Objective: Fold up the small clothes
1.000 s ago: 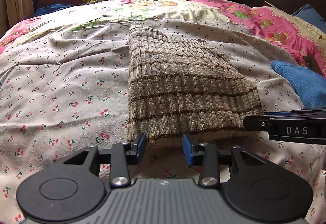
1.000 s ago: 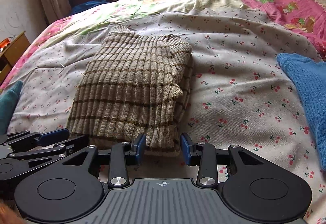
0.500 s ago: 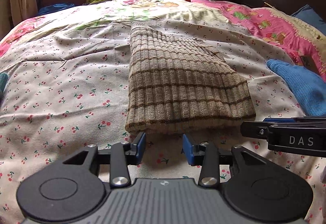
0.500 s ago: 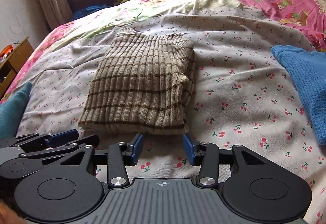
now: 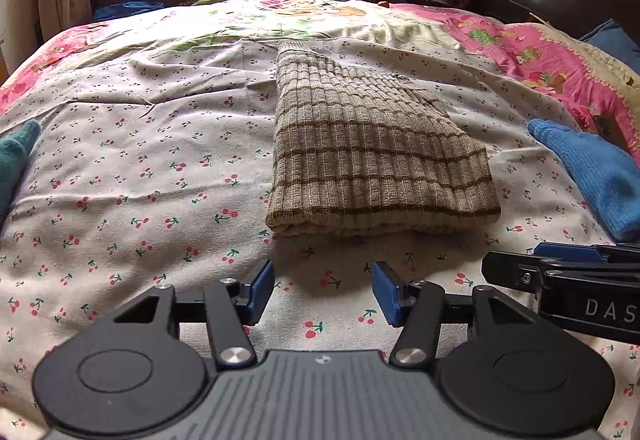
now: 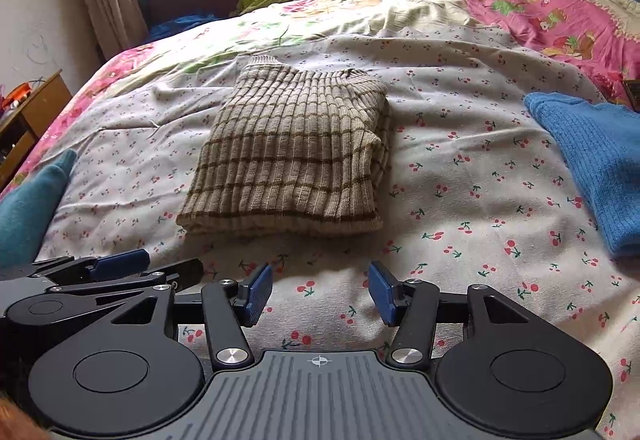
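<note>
On the cherry-print sheet [image 5: 120, 176], lying flat in a neat rectangle: folded beige striped sweater [image 5: 372, 164], doubled edge nearest the cameras, well clear of both tools. Just short of that edge, held side by side above bare cloth: left gripper [image 5: 323, 290] and right gripper [image 6: 320, 290], blue pads having just been spreading, now apart with nothing between. Off to the right on the bed, a blue knit garment [image 6: 596, 160]; at the left margin, a teal garment [image 6: 28, 208].
</note>
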